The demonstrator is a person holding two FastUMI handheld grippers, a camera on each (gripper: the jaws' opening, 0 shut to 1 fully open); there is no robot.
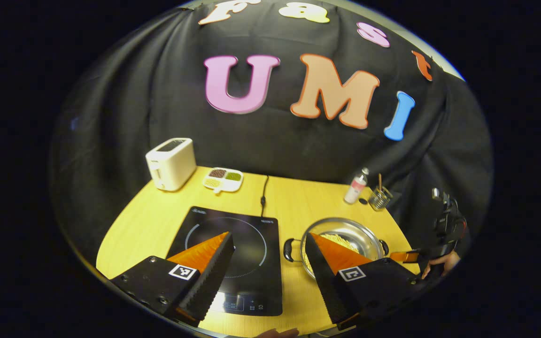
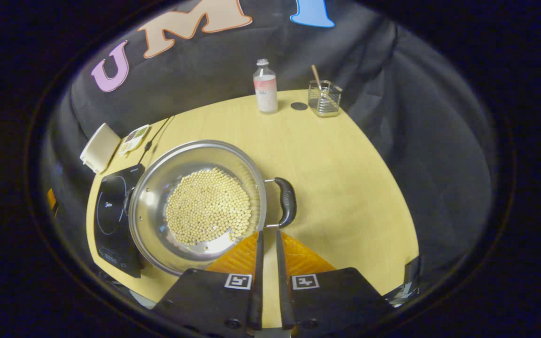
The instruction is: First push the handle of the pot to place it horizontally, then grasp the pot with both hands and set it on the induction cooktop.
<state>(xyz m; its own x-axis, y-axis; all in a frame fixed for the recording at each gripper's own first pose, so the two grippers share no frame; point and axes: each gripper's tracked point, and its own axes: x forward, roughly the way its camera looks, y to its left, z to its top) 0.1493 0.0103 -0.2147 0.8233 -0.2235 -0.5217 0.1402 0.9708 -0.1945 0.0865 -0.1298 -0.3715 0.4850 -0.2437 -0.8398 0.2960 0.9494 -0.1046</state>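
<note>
Now, pot (image 2: 197,206): a round, shiny steel vessel with a wide flat rim and a heap of small pale beans in its bowl; it sits on the table just right of the induction cooktop, not on it
Handles: two dark loop handles (image 2: 287,202) on opposite sides of the pot, one toward the cooktop, one toward open table; in the left gripper view they lie along a left-to-right line
Induction cooktop (image 1: 235,256): a flat, glossy black slab, rectangular with rounded corners, a thin circle marked on its surface and a control strip at its near edge; a dark cord (image 1: 264,190) runs from its far edge toward the cloth
Left gripper (image 1: 270,241): jaws spread wide, holding nothing; one finger over the cooktop, the other over the pot's near rim; the ribbed inner faces show
Right gripper (image 2: 266,237): jaws nearly closed with a thin slit between them, nothing held; the tips are at the pot's rim beside the handle, contact I cannot tell
Table (image 2: 345,188): smooth, pale yellow wood grain with a rounded edge; a broad bare stretch lies right of the pot
Far edge: a white boxy toaster (image 1: 171,163); a white divided dish (image 1: 223,179) with coloured fillings; a clear bottle (image 2: 265,87); a wire basket (image 2: 324,97) with a stick in it; a small dark disc (image 2: 298,106) between bottle and basket
</note>
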